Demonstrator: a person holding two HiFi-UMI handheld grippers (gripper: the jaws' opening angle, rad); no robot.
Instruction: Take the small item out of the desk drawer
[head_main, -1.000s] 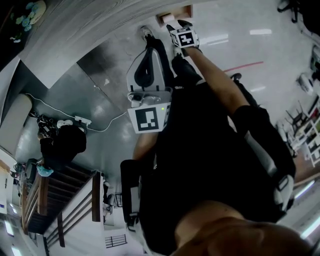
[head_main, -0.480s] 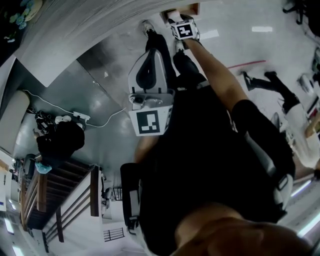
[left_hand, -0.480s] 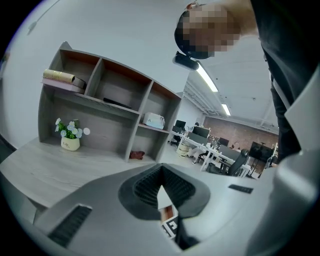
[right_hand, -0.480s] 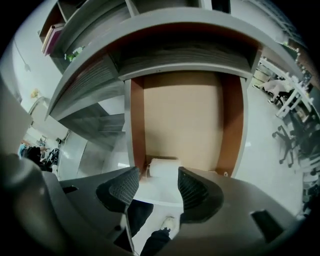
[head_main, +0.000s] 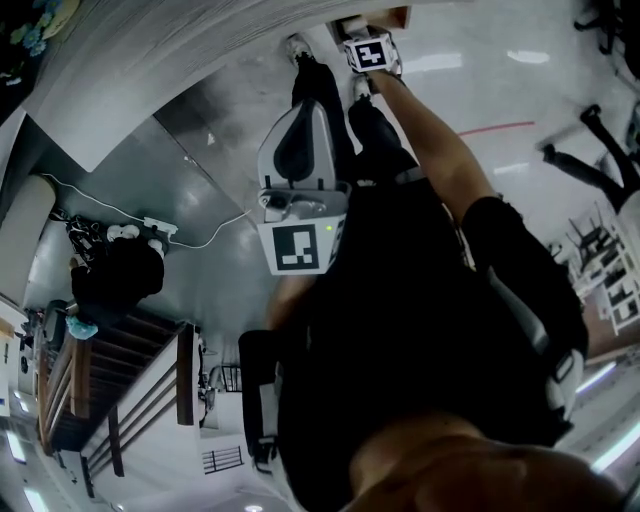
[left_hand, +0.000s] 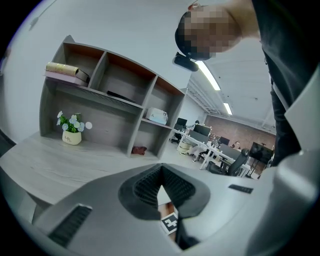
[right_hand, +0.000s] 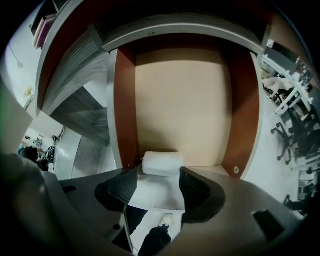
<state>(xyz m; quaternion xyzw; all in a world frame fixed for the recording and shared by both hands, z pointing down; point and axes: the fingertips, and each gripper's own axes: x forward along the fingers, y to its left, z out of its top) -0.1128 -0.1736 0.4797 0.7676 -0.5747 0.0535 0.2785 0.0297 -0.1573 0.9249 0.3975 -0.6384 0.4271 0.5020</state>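
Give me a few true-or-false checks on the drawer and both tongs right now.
The small white rounded packet lies in the tan-floored wooden drawer. True.
The right tongs stand open. True; they have just been opening, the packet at their tips, ungripped.
The left tongs grip the packet. False: they are shut on nothing.
The flowers in the pale pot are red. False: they are whitish.
The drawer holds several items. False: only the packet shows.
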